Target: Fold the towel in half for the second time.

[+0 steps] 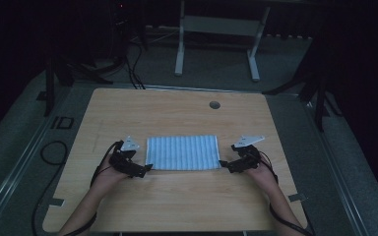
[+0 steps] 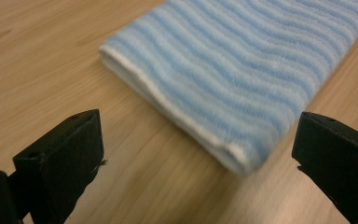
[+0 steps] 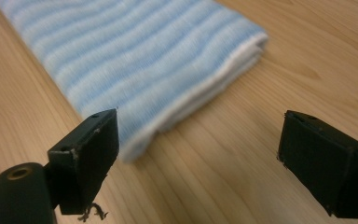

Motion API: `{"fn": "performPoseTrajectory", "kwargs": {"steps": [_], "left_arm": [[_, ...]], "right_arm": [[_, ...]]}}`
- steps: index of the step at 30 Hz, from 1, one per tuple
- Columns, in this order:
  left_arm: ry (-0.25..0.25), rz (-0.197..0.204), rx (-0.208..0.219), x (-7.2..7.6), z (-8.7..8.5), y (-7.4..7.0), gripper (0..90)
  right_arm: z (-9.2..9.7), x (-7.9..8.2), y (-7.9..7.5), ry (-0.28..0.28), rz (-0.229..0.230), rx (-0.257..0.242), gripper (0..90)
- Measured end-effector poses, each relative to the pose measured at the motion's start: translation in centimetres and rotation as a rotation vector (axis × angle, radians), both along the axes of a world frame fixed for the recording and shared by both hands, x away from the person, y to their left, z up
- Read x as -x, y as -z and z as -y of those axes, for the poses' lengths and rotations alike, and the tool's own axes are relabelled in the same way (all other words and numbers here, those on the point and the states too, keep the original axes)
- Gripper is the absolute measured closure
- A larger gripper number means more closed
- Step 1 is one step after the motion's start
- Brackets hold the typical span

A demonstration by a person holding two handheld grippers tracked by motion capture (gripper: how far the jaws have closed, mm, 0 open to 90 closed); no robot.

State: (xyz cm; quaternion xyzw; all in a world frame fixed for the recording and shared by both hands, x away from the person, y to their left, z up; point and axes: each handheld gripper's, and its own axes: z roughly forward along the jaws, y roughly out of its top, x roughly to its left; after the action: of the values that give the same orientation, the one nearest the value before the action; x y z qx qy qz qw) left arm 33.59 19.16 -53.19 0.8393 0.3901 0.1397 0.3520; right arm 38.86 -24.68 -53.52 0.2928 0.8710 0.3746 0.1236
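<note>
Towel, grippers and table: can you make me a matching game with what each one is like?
Things:
1. towel
2. left gripper
3. right gripper
4. table

Descriptions:
A. open, at the towel's right end
B. light wood with a round hole
C. folded, blue and white stripes
D. open, at the towel's left end

Pairs: 1-C, 2-D, 3-A, 4-B
</note>
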Motion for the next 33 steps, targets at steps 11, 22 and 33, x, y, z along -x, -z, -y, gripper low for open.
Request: {"fn": "performPoseTrajectory", "kwargs": {"steps": [11, 22, 33], "left_arm": [[-0.077, -0.028, 0.017, 1.9, -3.3, 1.0, 2.0], [-0.144, -0.044, 0.046, 3.5, -5.9, 1.8, 2.0], [-0.221, -0.001, 0.07, 4.7, -8.2, 2.2, 2.0]], "right_arm": [[3.5, 1.4, 0.3, 0.06, -0.008, -0.063, 11.8], [6.5, 2.8, 0.3, 0.146, 0.032, -0.068, 11.8], [10.0, 4.1, 0.0, 0.259, 0.066, -0.097, 11.8]]}}
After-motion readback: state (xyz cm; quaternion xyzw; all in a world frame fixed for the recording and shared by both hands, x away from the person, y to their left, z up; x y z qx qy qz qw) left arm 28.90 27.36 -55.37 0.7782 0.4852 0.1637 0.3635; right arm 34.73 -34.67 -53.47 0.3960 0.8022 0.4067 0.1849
